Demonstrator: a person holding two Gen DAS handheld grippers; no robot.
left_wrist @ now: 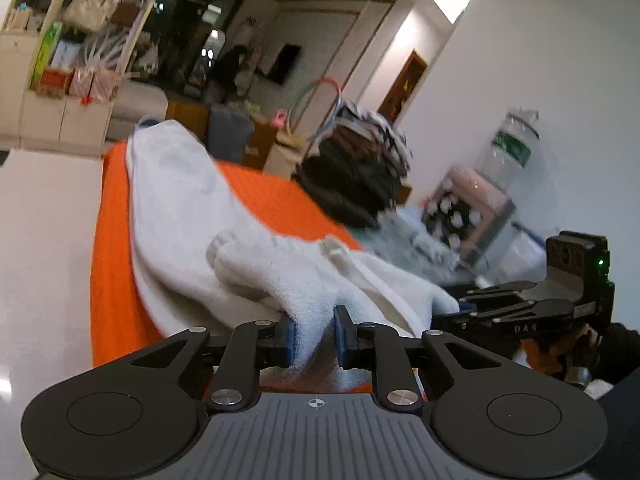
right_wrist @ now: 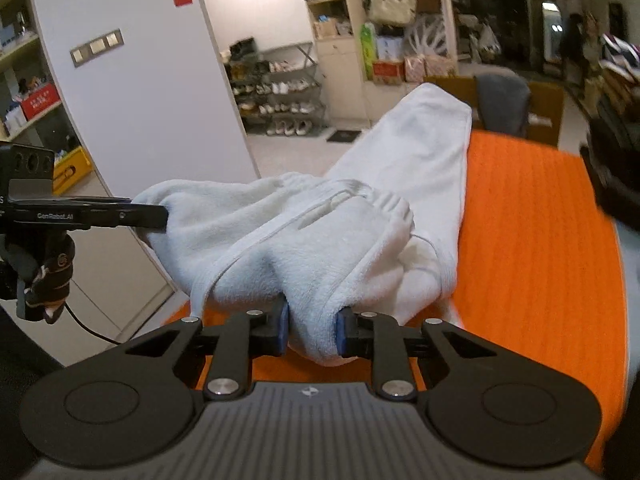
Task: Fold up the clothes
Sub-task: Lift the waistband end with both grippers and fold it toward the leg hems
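Holding white garment (right_wrist: 360, 208) by its near edge above the orange tabletop (right_wrist: 532, 240): left hand-held gripper (left_wrist: 313, 336) clamps one bunch, right hand-held gripper (right_wrist: 311, 330) another. Risk: thick fleece slips out; uneven pull skews the fold.

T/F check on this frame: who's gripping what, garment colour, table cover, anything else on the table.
1. Both hand-held grippers are shut on the white fleece garment: left hand-held gripper, right hand-held gripper. True.
2. The garment is black. False: it is white.
3. It lies over an orange cover. True.
4. The right hand-held gripper is open and apart from the cloth. False: it pinches cloth.
5. A dark stack of clothes sits beyond the garment. True.
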